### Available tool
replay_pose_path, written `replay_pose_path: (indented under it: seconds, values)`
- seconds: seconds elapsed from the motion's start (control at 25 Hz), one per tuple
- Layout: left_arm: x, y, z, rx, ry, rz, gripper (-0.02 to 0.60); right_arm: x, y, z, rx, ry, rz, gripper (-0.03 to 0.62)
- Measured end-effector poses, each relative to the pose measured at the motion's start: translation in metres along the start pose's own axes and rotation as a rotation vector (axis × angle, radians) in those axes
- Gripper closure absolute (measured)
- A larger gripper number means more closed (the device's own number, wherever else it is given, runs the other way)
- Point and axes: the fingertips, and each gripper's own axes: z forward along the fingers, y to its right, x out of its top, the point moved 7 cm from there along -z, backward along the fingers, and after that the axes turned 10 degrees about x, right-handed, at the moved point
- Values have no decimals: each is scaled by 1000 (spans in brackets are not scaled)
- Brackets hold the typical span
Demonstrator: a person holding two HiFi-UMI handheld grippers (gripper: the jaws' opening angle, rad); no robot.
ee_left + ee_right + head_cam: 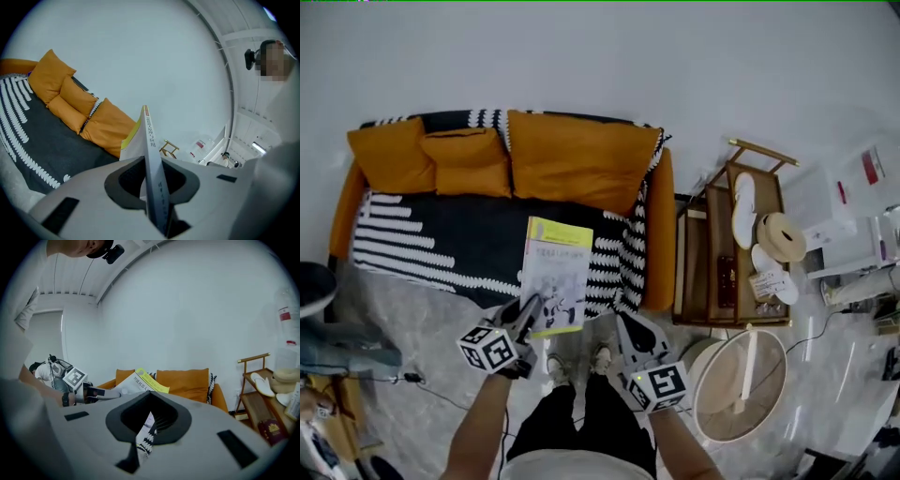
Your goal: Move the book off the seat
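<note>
A thin book [555, 272] with a yellow-and-white cover is lifted over the front edge of the sofa seat [441, 234], which has a black-and-white striped throw on it. My left gripper [530, 311] is shut on the book's near lower corner. In the left gripper view the book [149, 150] stands edge-on between the jaws of the left gripper [153, 190]. My right gripper [628, 328] hangs just right of the book, shut and holding nothing. In the right gripper view the book [140, 383] shows beyond the right gripper [149, 397], held out by the left gripper [101, 392].
Orange cushions [572, 155] line the sofa back. A wooden side rack [722, 272] with slippers and a hat stands right of the sofa. A round white fan [741, 384] lies on the floor at the right. The person's feet [577, 361] stand before the sofa.
</note>
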Motion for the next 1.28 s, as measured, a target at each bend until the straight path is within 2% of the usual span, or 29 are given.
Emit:
replay_pose_path:
  seconds: [0.28, 0.48, 0.8, 1.04, 1.28]
  values:
    - [45, 27, -37, -37, 81, 40, 503, 31, -11, -10, -20, 54, -48, 572]
    - [51, 39, -77, -26, 115, 35, 503, 42, -26, -33, -37, 75, -52, 572]
    - [62, 57, -136, -4, 204, 79, 503, 61, -39, -62, -59, 122, -90, 572]
    - [62, 63, -167, -22, 274, 115, 503, 61, -47, -66, -70, 145, -93, 572]
    - [55, 59, -181, -61, 275, 98, 503, 57, -62, -55, -62, 139, -98, 572]
